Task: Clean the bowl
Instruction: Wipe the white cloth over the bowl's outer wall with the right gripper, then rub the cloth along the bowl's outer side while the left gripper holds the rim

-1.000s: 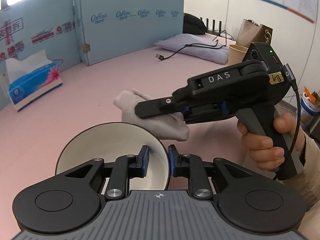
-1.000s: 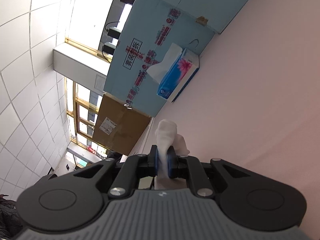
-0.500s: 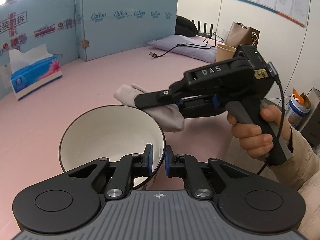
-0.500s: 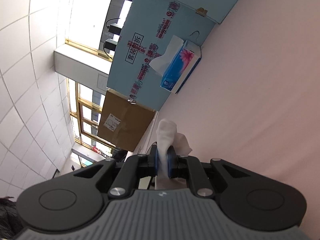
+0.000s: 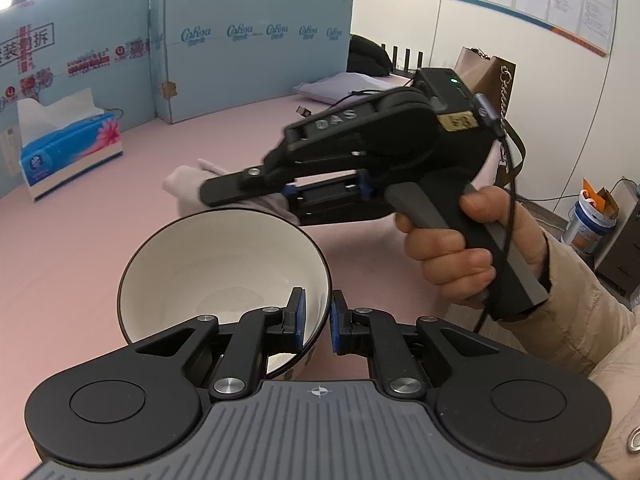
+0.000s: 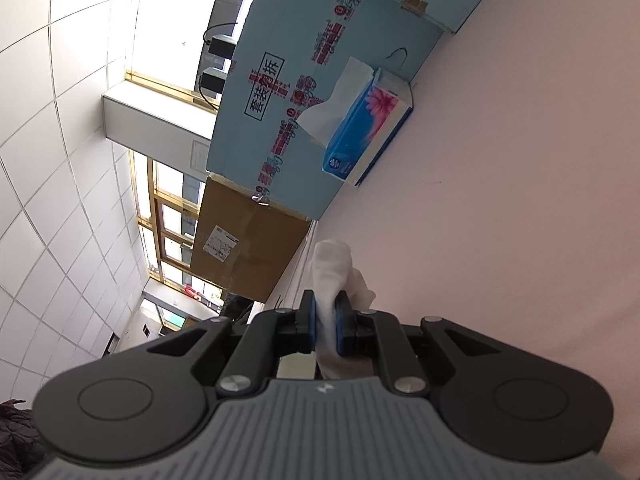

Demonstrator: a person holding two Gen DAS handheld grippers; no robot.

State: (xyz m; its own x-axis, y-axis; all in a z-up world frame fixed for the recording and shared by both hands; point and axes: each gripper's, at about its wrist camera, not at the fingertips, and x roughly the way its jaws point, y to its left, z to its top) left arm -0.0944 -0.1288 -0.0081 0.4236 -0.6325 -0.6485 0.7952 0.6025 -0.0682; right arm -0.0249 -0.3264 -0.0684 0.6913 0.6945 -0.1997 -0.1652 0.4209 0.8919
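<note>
A bowl (image 5: 208,268), white inside with a dark rim, hangs tilted above the pink table with its mouth toward the camera. My left gripper (image 5: 317,320) is shut on its near right wall, one pad inside and one outside. My right gripper (image 6: 325,322) is shut on a pale grey cloth (image 6: 334,268). In the left wrist view that gripper lies on its side just beyond the bowl's far rim, held by a hand (image 5: 452,248), and the cloth (image 5: 188,186) sticks out past its fingers to the left.
A blue tissue box (image 5: 68,152) stands at the left of the pink table (image 5: 80,248) before blue cardboard panels (image 5: 248,48). At the back lie a grey pouch (image 5: 340,84) and a cable. A brown bag (image 5: 488,72) and a small bucket (image 5: 588,224) stand off to the right.
The left gripper closed on the bowl's wall and lifted and tilted the bowl. The right gripper with the cloth has moved up and closer over the bowl's far rim.
</note>
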